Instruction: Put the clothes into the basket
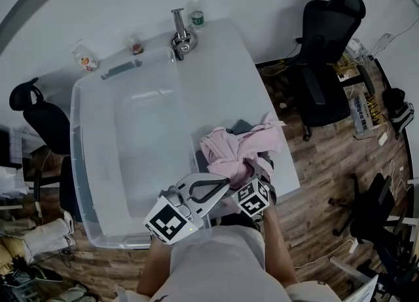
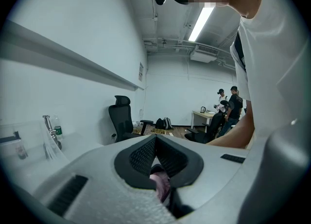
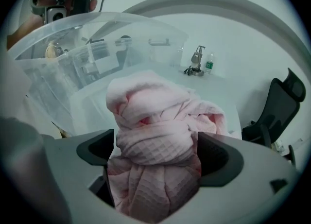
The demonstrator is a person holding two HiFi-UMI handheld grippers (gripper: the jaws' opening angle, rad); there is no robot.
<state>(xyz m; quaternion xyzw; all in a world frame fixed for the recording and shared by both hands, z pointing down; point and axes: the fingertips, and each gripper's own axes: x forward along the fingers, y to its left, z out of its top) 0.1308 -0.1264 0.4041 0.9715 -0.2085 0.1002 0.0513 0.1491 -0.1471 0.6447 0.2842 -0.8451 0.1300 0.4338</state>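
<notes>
The clear plastic basket (image 1: 74, 138) takes up the left and middle of the white table (image 1: 226, 65), and its pale floor shows plainly through the open top. The pink garment (image 1: 239, 150) is outside it, bunched up just beside the basket's right wall near the table's front edge, on top of a darker grey cloth (image 1: 241, 126) that shows at its far side. The right gripper (image 3: 155, 152) has its jaws held wide by a thick wad of the pink waffle-weave fabric, which fills the gap from pad to pad and bulges above them (in the right gripper view the basket's transparent wall rises just behind the bundle). The left gripper (image 2: 155, 141) has its jaws brought together at the tips, with a thin sliver of the same pink fabric pinched lower down between the black pads. In the head view this gripper reaches across the basket's near right corner to the lower edge of the bundle. At the table's far edge stand a metal pump dispenser (image 1: 180, 37) and a small bottle (image 1: 196, 15).
</notes>
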